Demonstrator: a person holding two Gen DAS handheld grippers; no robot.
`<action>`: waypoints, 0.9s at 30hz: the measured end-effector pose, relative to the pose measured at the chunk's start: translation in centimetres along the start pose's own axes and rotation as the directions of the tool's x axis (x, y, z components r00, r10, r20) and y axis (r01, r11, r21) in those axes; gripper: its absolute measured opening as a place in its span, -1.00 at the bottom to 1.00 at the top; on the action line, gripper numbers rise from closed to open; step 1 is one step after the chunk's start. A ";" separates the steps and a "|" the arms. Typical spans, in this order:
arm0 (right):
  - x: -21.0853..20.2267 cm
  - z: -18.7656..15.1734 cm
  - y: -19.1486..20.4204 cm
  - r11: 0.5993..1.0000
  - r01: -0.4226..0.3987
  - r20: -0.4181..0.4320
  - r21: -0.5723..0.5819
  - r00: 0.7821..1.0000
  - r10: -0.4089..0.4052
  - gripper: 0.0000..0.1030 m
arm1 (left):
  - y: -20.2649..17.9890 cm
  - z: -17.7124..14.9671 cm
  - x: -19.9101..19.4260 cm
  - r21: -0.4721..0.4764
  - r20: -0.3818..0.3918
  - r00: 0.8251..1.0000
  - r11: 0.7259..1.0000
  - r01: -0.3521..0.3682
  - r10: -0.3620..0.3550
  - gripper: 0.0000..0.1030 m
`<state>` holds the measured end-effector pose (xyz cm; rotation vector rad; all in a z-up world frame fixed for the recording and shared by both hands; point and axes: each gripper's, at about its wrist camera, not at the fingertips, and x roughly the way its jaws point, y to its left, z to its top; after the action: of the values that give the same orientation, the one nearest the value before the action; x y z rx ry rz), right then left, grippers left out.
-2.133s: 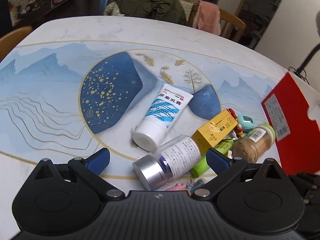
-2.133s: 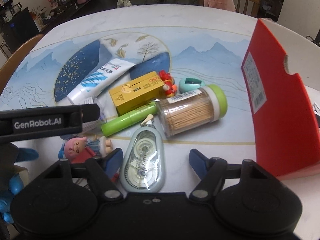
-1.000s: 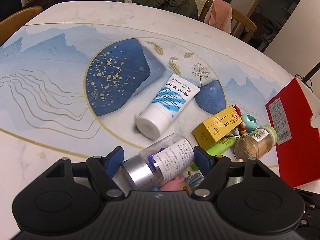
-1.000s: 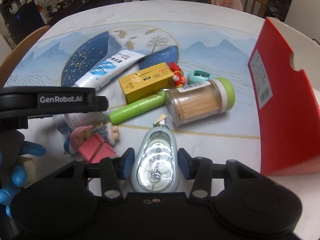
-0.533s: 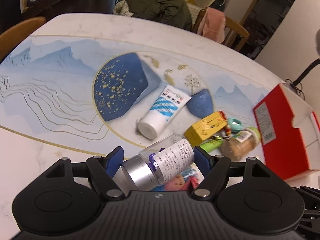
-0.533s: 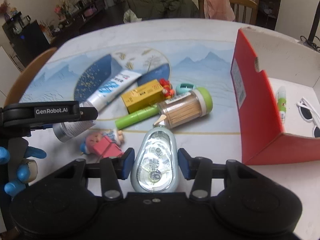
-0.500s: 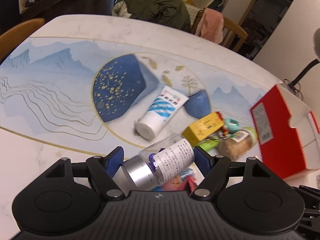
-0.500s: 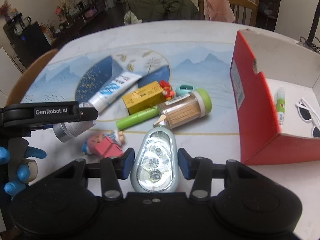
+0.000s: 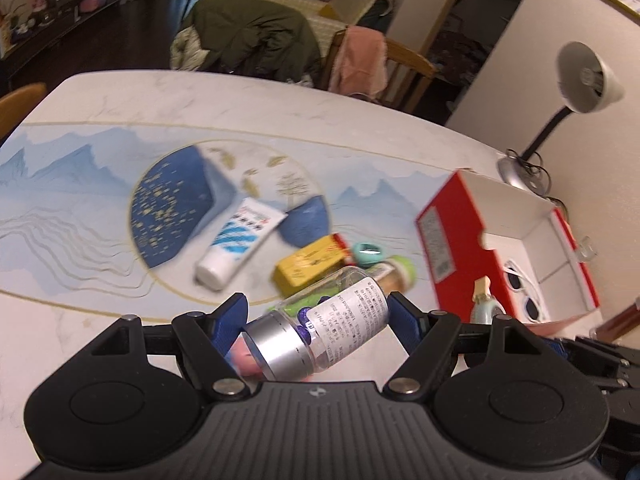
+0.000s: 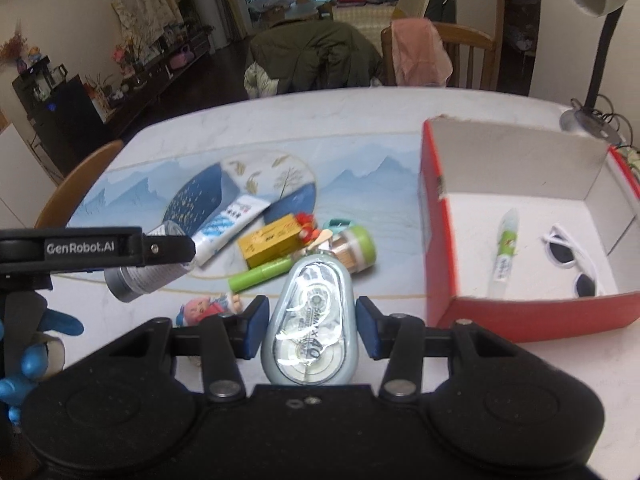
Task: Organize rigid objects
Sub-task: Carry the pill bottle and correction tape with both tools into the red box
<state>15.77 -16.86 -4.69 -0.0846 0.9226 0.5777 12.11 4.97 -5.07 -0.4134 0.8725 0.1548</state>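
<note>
My left gripper [image 9: 318, 320] is shut on a clear pill bottle [image 9: 320, 330] with a silver cap, held above the table; it also shows in the right wrist view [image 10: 140, 276]. My right gripper [image 10: 308, 320] is shut on a pale green correction tape dispenser [image 10: 310, 320], lifted above the table. A red box [image 10: 440, 248] with a white inside stands at the right and holds a green-label tube [image 10: 505, 254] and white sunglasses [image 10: 570, 260]. The box also shows in the left wrist view [image 9: 452, 240].
On the table lie a white cream tube [image 10: 226, 226], a yellow box [image 10: 272, 246], a green marker [image 10: 264, 274], a toothpick jar [image 10: 356, 250], a small doll [image 10: 204, 306] and a teal ring [image 9: 368, 251]. A desk lamp [image 9: 580, 80] stands beyond the box.
Both grippers closed on their objects about a second ago and have since risen, lifting the bottle and the tape dispenser off the table. The open inside of the red box has come into view.
</note>
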 end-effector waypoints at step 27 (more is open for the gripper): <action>-2.6 3.7 -17.2 0.986 0.105 0.102 0.130 0.988 -0.119 -0.10 | -18.2 0.9 5.1 0.230 -0.038 0.997 0.971 0.072 -0.065 0.48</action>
<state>25.93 -31.44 -3.40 0.0075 0.8399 0.4151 21.44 -11.42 -3.18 -0.2280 0.8929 -0.0175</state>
